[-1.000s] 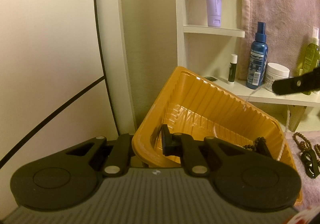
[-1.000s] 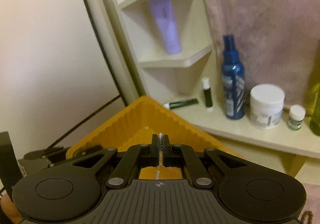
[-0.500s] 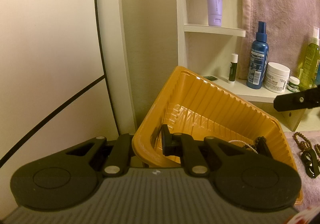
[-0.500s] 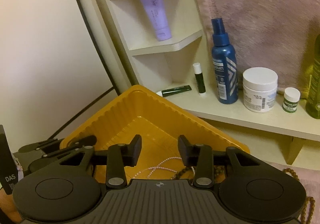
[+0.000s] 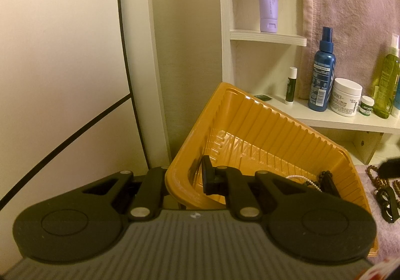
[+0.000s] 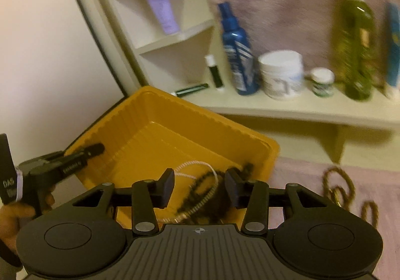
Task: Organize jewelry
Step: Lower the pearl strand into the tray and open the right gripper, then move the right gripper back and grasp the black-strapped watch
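An orange ribbed tray is tilted up on its left side, and my left gripper is shut on its near-left wall, one finger inside and one outside. A white pearl necklace and dark beads lie in its low right corner. In the right wrist view my right gripper hovers over that corner of the tray. Its jaws are opening, and the pads touch nothing. The pearl necklace and dark beads show through the gap. The left gripper clamps the tray's left rim.
Brown bead bracelets lie on the pink towel right of the tray, beside a black clip. Behind stands a white shelf with a blue spray bottle, a white jar, a green bottle and a lip balm.
My right gripper opened and let go of the pearl necklace, which dropped into the tray. It then swung right and lower. The left gripper and the tray stayed put.
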